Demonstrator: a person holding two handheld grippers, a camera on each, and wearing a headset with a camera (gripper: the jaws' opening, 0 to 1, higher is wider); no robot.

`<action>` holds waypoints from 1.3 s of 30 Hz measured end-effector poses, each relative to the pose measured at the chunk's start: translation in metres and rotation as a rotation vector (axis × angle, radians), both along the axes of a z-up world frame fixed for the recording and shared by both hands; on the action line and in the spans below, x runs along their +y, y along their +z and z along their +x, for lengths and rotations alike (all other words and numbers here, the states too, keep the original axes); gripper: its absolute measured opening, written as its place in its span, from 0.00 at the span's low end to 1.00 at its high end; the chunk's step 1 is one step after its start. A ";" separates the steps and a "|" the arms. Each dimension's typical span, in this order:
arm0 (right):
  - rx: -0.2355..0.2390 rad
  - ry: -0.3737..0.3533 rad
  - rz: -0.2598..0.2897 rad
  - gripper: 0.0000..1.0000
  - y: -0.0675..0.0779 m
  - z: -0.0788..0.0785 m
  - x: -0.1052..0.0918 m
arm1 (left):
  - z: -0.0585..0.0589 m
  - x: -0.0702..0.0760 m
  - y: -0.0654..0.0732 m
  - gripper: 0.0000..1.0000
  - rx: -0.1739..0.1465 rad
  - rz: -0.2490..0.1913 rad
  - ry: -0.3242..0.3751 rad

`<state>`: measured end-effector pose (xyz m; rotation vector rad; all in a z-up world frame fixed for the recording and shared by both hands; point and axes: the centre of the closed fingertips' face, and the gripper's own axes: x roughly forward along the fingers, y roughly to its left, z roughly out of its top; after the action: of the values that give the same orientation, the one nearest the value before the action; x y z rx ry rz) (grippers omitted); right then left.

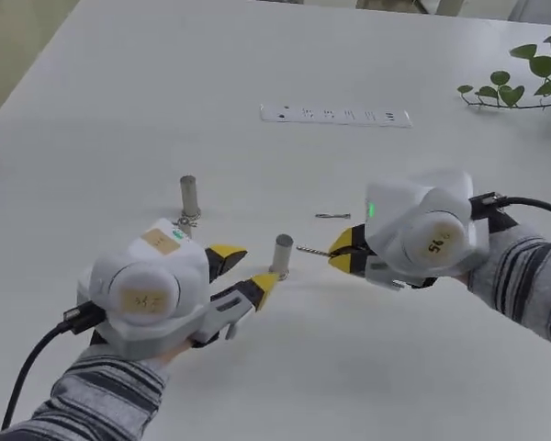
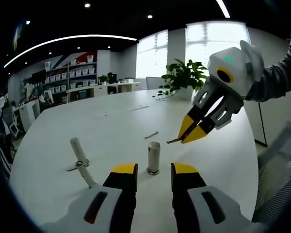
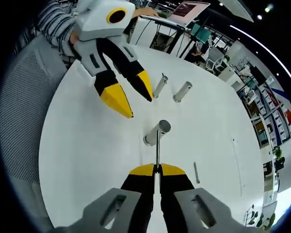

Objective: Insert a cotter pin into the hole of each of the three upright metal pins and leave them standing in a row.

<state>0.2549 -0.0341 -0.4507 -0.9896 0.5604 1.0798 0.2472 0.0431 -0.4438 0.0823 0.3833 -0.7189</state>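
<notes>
While your right gripper (image 3: 157, 168) has its fingers (image 3: 143, 171) pressed together on the tail of the cotter pin (image 3: 157, 145), that cotter pin runs straight out ahead of them, level with the table (image 1: 257, 55). Its nose is aimed at the upper part of the upright metal pin (image 3: 156, 132), crosswise to it, which is just what you want. The nose is right at the metal pin's side; touching or not, I can't tell, and the hole is too small to make out. Your left gripper (image 2: 154, 169) has its fingers (image 2: 125, 170) spread, and the metal pin stands between them just beyond the tips, not clamped. So the right gripper is the one to drive: I'd say find the hole, then push straight along the cotter pin's own line. A spare cotter pin (image 1: 332, 216) lies further out.
</notes>
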 end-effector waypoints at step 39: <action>-0.013 0.042 -0.056 0.00 -0.005 0.010 0.010 | 0.032 -0.037 -0.042 0.16 0.089 0.012 0.105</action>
<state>0.2650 -0.0237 -0.4556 -1.0606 0.5645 1.0988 0.2787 0.0062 -0.4860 0.0408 0.4738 -0.6183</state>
